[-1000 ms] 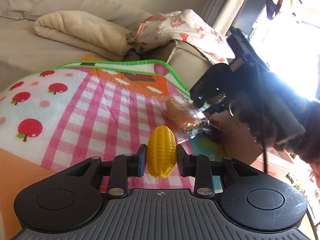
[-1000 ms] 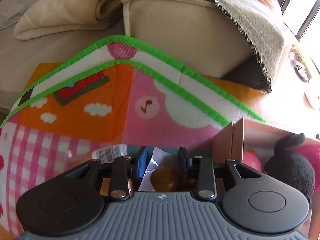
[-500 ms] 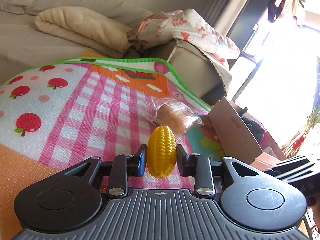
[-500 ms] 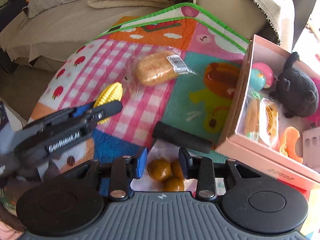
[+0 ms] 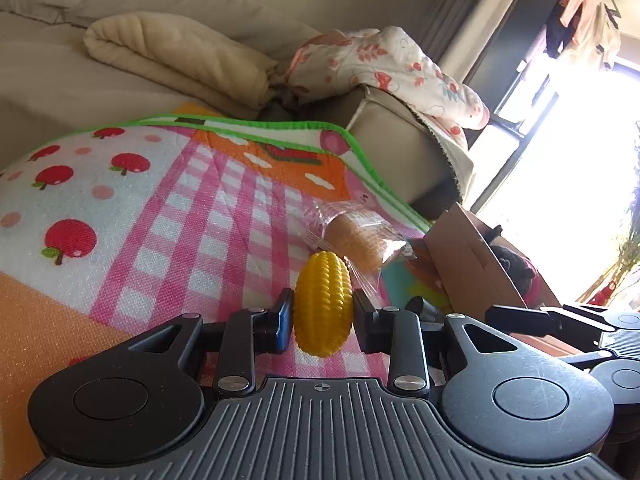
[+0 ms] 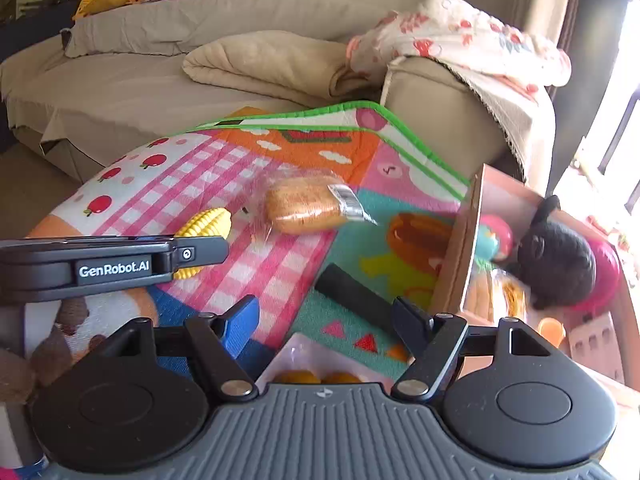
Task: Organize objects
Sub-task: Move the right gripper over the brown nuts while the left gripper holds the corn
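Observation:
My left gripper (image 5: 323, 314) is shut on a yellow toy corn cob (image 5: 323, 304), held just above the patterned play mat (image 5: 168, 216). The right wrist view shows that gripper from the side with the corn (image 6: 206, 224) at its tip. My right gripper (image 6: 326, 314) has its jaws opening. A clear packet of brown balls (image 6: 316, 366) shows low between them, and the pads stand apart from it. A wrapped bread roll (image 6: 304, 208) lies mid-mat. An open cardboard box (image 6: 460, 256) stands at the right.
The box holds a black plush toy (image 6: 556, 256), a pink-and-teal toy (image 6: 494, 242) and other small items. A black cylinder (image 6: 352, 296) lies on the mat by the box. A beige sofa (image 6: 168, 92) with folded blankets (image 6: 264, 60) backs the mat.
The right gripper swung away from the mat's far edge and pulled back beside the box. Its jaws opened off the packet of brown balls. The left gripper kept still with the corn.

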A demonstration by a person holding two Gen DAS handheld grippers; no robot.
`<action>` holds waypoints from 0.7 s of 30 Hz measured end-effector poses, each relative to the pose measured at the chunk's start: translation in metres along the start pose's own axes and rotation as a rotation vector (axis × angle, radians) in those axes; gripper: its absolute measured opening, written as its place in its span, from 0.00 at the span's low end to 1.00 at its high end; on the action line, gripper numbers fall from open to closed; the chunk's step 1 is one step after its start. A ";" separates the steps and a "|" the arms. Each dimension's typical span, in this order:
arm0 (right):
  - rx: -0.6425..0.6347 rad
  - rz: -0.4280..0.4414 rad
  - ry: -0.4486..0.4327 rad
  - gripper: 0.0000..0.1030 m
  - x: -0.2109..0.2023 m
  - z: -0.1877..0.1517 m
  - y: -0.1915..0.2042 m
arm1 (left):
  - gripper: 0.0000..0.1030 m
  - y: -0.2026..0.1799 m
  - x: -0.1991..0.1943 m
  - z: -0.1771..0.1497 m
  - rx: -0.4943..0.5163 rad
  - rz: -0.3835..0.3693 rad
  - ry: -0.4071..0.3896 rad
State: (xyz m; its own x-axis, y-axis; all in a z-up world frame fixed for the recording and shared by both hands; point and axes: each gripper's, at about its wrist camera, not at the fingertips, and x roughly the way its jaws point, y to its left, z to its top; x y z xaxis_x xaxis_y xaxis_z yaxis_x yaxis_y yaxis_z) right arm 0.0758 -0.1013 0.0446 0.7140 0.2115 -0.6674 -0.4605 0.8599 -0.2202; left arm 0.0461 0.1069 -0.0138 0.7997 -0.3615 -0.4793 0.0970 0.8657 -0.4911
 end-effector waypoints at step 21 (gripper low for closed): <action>-0.125 0.051 0.065 0.22 -0.045 -0.050 -0.001 | 0.33 0.004 -0.002 0.001 -0.034 0.001 -0.007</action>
State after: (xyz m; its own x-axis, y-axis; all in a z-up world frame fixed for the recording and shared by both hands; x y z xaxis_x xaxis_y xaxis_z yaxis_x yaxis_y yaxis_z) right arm 0.0178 -0.1352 0.0390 0.6540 0.2193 -0.7240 -0.5603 0.7834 -0.2688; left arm 0.0451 0.1111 -0.0141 0.8038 -0.3579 -0.4751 0.0757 0.8538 -0.5151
